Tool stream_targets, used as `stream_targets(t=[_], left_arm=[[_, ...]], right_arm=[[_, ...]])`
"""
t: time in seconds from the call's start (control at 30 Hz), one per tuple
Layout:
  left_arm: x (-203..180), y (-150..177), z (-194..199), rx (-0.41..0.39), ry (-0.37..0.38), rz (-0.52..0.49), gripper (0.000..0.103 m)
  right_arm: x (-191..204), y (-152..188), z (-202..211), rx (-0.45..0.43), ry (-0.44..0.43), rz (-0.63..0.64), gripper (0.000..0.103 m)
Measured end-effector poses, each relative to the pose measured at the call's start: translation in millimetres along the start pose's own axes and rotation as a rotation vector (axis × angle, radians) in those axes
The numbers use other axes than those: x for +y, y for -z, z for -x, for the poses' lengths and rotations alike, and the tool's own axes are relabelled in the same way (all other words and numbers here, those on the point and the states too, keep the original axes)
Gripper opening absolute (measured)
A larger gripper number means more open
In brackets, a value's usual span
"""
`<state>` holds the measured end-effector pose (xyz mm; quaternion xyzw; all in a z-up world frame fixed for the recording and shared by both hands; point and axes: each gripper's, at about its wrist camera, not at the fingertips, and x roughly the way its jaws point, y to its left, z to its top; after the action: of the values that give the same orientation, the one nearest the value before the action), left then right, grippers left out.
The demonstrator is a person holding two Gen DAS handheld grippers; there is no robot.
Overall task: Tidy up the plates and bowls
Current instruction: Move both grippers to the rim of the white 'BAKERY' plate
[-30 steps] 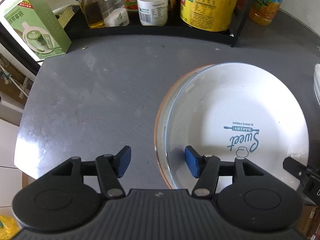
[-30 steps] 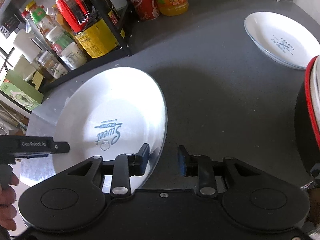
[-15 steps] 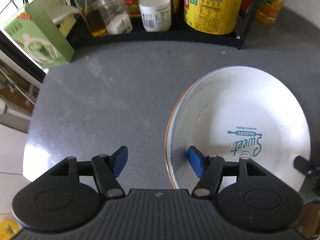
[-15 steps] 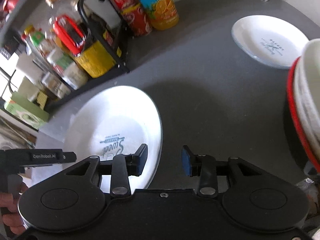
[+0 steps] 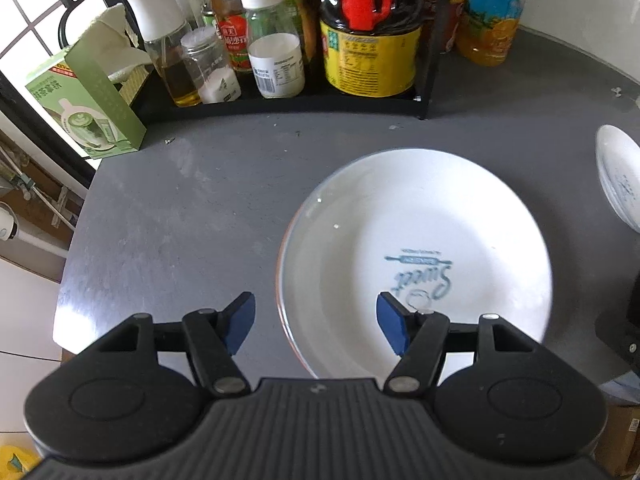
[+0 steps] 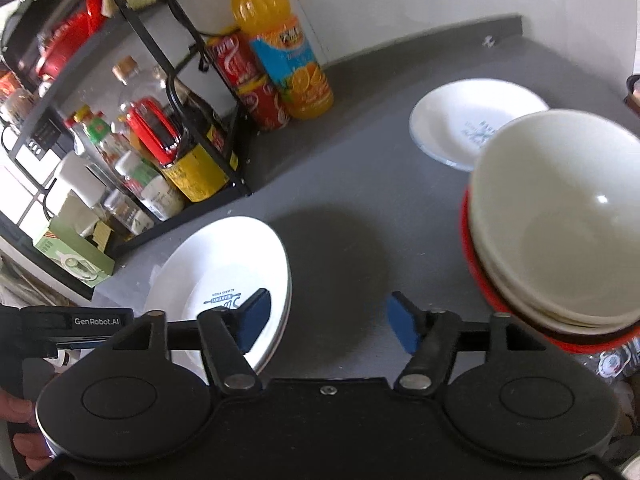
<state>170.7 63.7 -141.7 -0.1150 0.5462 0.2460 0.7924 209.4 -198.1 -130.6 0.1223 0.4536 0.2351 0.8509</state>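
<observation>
Two white plates: large plate [image 5: 416, 240] on bench [image 5: 180, 216] centre, small plate [image 6: 460, 120] at 1 o'clock. Bowl stack [image 6: 560, 220]: maybe three. Left gripper [image 5: 316, 320] fingers wide, empty. Right gripper [image 6: 328, 320] opening, empty; both lifted off large plate's rim since earlier.

black left gripper [image 5: 316, 322], blue pads [image 5: 240, 322], silver pivot screws, ribbed housing, right gripper [image 6: 328, 320] same, "GenRobot.AI" lettering on left one
</observation>
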Motion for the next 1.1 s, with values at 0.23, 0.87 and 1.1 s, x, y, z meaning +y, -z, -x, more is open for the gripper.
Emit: stream_targets(t=[0.23,0.87,1.1], left_arm=[[-19,20,30,-0.042,0.021,0.009,0.076],[-79,70,86,-0.113,0.107,-0.029,0.087],[-94,76,101,-0.133,0.131,-0.040,0.087]], right_arm=[[-22,14,41,-0.057,-0.001,-0.014,0.077],[-73,29,118,-0.159,0.065,-0.048,0.098],[-91,31,131,-0.181,0.076,-0.094,0.103]])
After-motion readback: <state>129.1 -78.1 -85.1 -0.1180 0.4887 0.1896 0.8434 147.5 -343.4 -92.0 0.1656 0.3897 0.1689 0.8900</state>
